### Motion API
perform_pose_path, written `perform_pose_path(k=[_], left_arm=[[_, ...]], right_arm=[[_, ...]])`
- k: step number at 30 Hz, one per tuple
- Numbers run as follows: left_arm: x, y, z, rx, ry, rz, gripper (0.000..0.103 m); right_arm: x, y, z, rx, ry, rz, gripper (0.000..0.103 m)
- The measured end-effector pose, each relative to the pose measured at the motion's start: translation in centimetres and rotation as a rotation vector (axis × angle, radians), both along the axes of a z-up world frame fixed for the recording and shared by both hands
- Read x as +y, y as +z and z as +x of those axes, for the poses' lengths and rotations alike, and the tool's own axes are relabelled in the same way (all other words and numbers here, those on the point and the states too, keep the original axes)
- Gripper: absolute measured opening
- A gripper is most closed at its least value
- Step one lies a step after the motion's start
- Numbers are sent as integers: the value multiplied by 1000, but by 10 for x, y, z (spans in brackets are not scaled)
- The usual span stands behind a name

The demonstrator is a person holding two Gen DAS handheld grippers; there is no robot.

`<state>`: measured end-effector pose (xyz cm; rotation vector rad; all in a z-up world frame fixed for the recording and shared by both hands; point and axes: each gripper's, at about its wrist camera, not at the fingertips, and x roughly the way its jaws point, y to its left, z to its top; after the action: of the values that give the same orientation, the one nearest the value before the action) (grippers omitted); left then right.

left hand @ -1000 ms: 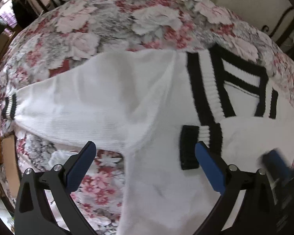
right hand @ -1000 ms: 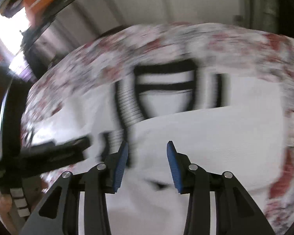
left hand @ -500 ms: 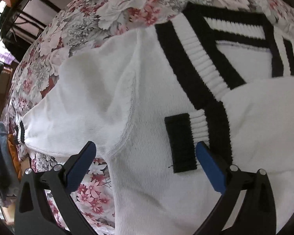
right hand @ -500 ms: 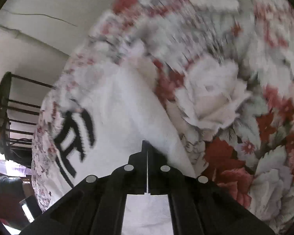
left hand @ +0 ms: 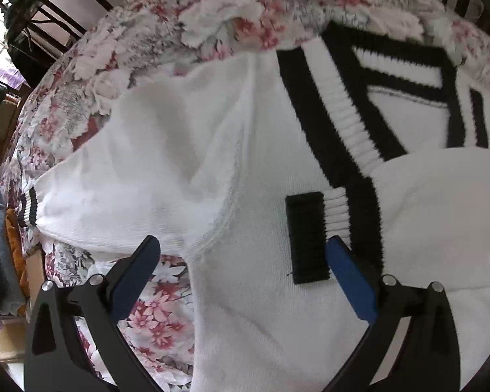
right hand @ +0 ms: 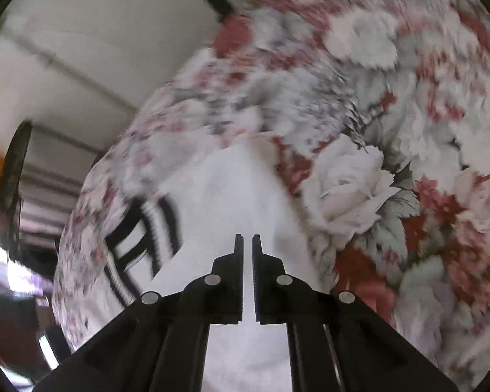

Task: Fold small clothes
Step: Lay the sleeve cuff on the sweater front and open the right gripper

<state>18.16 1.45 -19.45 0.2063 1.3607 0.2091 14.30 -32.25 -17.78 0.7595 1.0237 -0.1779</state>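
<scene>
Sweater overlies floral bedcover; left gripper gapes wide above it, right gripper nearly closed, empty.

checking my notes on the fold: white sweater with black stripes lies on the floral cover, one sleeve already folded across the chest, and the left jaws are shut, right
Not quite. The left wrist view shows the left gripper with its jaws wide open above the white sweater, gripping nothing. The rest holds: it lies on the floral cover with one sleeve folded across the chest.
</scene>
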Motion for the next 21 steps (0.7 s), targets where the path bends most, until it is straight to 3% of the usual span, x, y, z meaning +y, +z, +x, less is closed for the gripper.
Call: perform_pose_path(k=[2, 4, 6, 7, 8, 11, 14, 16, 18, 21], left_arm=[[-1, -4, -2, 25, -16, 31, 99], [0, -14, -5, 67, -41, 53, 99], [0, -16, -12, 71, -65, 60, 99], [1, -14, -14, 70, -68, 60, 99], [4, -8, -15, 67, -58, 65, 99], [23, 15, -24, 7, 0, 25, 99], [44, 26, -24, -56, 40, -18, 99], [49, 27, -24, -72, 63, -40, 98], [45, 26, -19, -78, 63, -106, 98], [15, 16, -16, -56, 17, -130, 99]], right_arm=[[13, 5, -7, 56, 45, -25, 14], [23, -6, -16, 164, 65, -39, 26], [26, -30, -22, 231, 71, 0, 22], [26, -32, -23, 240, 75, -10, 14], [25, -29, -21, 234, 55, -29, 14], [15, -4, -12, 71, -10, 17, 17], [4, 20, 9, -63, -33, -109, 17], [-7, 24, 21, -105, -62, -121, 17], [-21, 17, 27, -148, -80, -61, 16], [-17, 7, 47, -139, -54, -85, 15]])
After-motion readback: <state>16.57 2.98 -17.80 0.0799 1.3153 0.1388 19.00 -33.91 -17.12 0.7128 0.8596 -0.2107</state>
